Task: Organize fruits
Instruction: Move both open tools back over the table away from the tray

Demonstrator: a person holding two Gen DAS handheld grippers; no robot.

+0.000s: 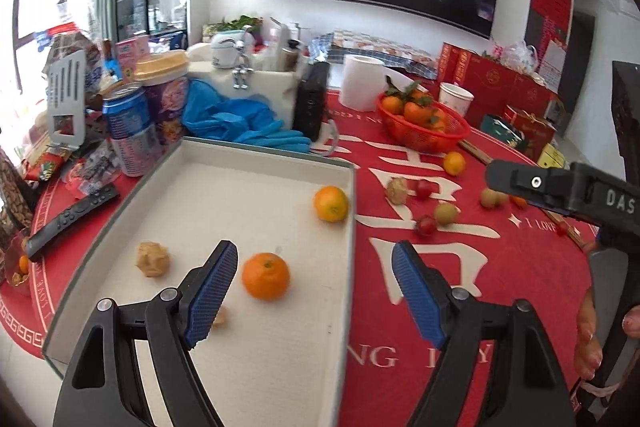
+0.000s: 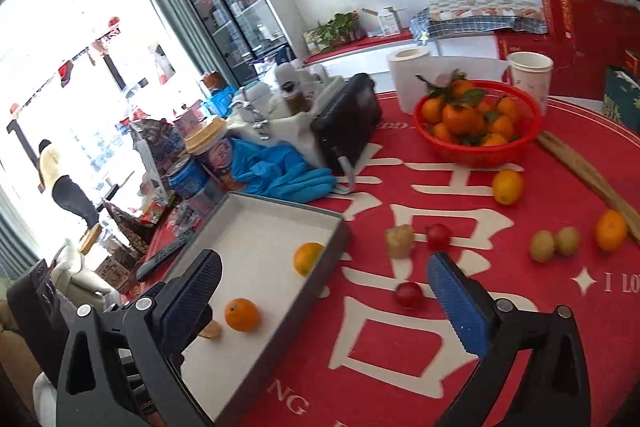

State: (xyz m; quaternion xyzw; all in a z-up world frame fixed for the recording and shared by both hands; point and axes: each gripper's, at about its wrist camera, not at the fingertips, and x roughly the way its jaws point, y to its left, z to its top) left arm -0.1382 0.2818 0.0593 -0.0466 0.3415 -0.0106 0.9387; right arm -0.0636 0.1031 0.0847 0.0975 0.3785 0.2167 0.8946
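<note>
Both grippers hang spread and empty: the left gripper (image 1: 312,279) over the tray (image 1: 352,227), whose oranges (image 1: 265,275) lie loose inside; the right gripper (image 2: 324,291) faces stray fruit (image 2: 408,294) at one o'clock, probably next.

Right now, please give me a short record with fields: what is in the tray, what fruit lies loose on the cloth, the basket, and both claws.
tray: two oranges, one husk fruit, one small piece partly hidden behind a claw finger
cloth: two red fruits, two green ones, two oranges, one husk fruit
basket: red, full of oranges with leaves
left claw: open, empty
right claw: open, empty
</note>
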